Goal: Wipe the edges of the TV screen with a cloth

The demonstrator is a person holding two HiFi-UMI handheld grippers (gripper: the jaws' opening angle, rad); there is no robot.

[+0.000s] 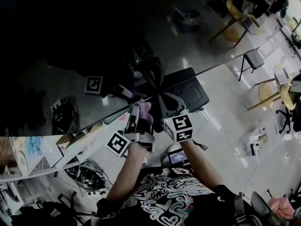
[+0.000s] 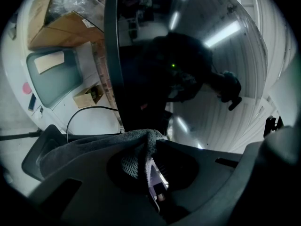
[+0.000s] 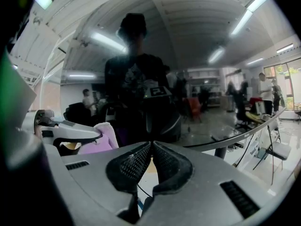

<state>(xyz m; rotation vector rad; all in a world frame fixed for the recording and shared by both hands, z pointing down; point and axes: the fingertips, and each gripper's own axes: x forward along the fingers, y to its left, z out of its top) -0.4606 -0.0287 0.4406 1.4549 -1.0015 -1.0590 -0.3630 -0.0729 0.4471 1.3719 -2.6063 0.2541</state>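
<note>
The dark TV screen (image 1: 70, 41) fills the upper left of the head view, and its thin edge (image 1: 202, 70) runs diagonally up to the right. My left gripper (image 1: 139, 113) is shut on a pale lilac cloth (image 1: 145, 106) and holds it against that edge. In the left gripper view the cloth (image 2: 94, 145) drapes over the shut jaws (image 2: 150, 142), right at the black bezel (image 2: 111, 55). Just to the right, my right gripper (image 1: 165, 101) is shut and holds nothing. Its view shows its closed jaws (image 3: 151, 146) before the glossy screen (image 3: 141, 79), with the cloth (image 3: 96, 138) at the left.
A black office chair (image 1: 188, 91) stands below the screen's edge. Yellow tables and chairs (image 1: 277, 91) stand on the floor at the right. Cardboard boxes (image 2: 66, 27) and a black cable (image 2: 80, 114) lie behind the TV. Several people show in the reflection (image 3: 263, 86).
</note>
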